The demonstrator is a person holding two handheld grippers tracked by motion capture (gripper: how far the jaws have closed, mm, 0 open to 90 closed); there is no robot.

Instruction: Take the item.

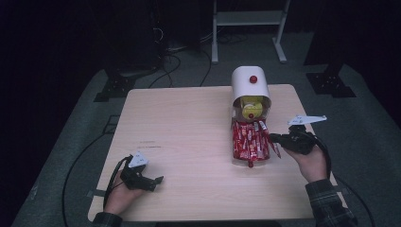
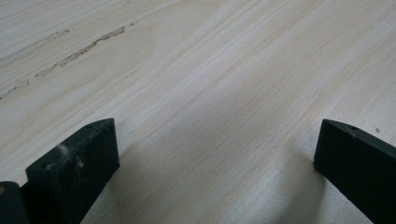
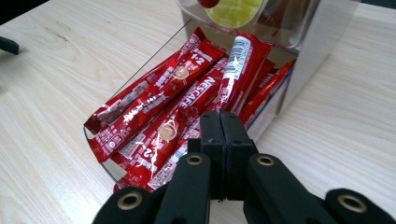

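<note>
Coffee sachets (image 3: 177,107) in clear tray, right claw (image 3: 219,122) closed at sachets, left claw (image 2: 215,154) wide open

Bare table (image 1: 189,137) left of dispenser (image 1: 250,90)

Sachets (image 1: 249,141) lie in a tray (image 3: 95,140) before the dispenser (image 1: 249,85), right of the table's (image 1: 189,132) middle.

A light wooden table (image 1: 189,137) is seen on grey carpet (image 1: 71,156), its surface marked by a faint line of scuffs (image 2: 79,49) near the left side. Behind it, the white legs of a metal stand (image 1: 248,28) are lit against a dark background, and black cables (image 1: 168,64) are trailed across the floor. 2 black base plates (image 1: 331,82) are set on the carpet at either far corner.
</note>
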